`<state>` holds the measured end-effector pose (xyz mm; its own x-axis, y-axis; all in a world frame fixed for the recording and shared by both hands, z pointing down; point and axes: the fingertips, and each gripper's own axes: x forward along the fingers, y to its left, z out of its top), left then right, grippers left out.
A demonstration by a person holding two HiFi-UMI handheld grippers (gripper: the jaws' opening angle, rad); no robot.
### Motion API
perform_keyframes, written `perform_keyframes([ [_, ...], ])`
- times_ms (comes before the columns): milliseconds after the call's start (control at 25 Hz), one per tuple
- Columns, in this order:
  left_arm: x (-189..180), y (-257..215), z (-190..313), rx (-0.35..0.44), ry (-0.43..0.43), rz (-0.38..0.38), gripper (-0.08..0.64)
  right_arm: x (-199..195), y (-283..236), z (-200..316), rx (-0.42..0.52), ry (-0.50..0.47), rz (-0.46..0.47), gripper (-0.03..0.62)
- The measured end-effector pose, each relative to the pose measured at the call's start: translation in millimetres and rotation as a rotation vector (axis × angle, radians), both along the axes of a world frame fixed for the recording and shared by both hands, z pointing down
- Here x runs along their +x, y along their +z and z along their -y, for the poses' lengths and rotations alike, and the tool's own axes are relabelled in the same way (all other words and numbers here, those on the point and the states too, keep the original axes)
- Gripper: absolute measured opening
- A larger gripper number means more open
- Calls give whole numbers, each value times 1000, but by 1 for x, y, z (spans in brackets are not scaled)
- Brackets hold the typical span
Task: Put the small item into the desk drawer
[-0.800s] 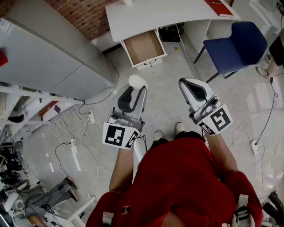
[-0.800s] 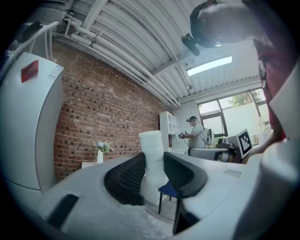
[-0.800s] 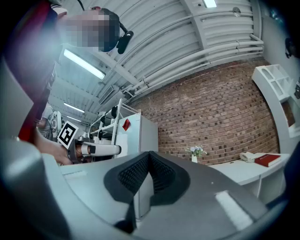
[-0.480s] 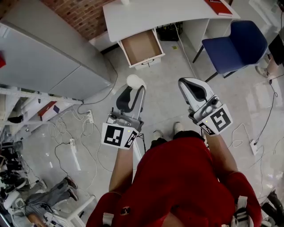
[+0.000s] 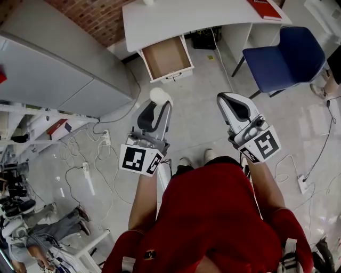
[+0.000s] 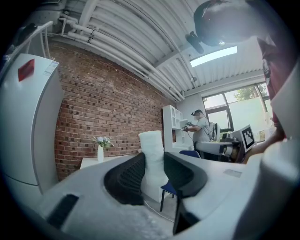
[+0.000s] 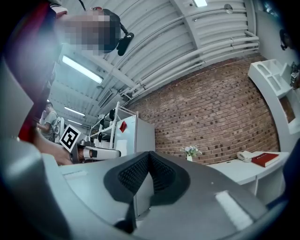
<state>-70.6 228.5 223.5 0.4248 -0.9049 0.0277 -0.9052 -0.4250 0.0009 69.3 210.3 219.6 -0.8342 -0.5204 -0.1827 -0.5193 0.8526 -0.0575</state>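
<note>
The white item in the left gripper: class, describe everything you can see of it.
The white item is a small, matte, soft-looking lump with a rounded top. It stands upright, pinched on both sides by the left gripper's dark ribbed pads, its top poking past them, held above the floor.

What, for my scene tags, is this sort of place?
Probably an office-like lab or workroom: a white desk with an open drawer, a blue chair, and loose cables across the floor.
</note>
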Motion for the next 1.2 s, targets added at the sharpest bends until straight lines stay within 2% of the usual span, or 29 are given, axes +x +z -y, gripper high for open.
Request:
perform_keyframes([
  [280, 21, 14, 37, -42, -23, 6, 132, 25, 11, 33, -7, -29, -13, 11],
  [640, 24, 32, 72, -91, -30, 0, 132, 36, 25, 67, -22, -25, -43, 11],
  [920, 7, 53, 113, -109, -37, -29, 132, 28, 38, 104, -31, -15, -83, 11],
  [1200, -24, 73, 174, -138, -21, -43, 132, -4, 44, 166, -40, 9, -112, 11],
])
